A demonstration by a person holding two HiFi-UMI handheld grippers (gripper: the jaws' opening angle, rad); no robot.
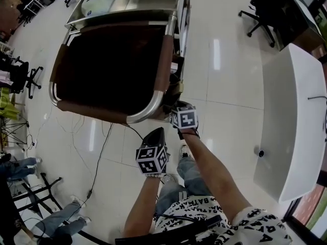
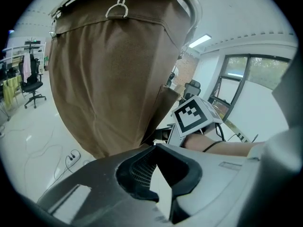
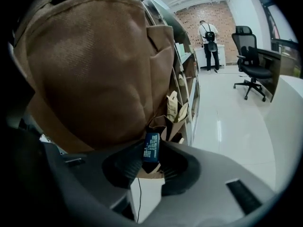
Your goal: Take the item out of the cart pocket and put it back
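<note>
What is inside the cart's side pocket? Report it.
From the cart pocket beige paper packets stick up, and a blue packet stands at its mouth between the right gripper's fingers. The pocket's fabric hides whatever lies deeper.

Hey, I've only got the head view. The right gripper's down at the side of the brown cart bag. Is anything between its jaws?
Observer: Yes. The right gripper view shows a small dark blue packet with printed text, upright between the jaws of the right gripper, with the pads against its edges.
Operator: What's behind it?
Observer: A side pocket of the brown bag, with tan paper packets sticking out.
Operator: And the left gripper?
Observer: In its own view the left gripper holds nothing, and its jaws look to meet at the tips.
</note>
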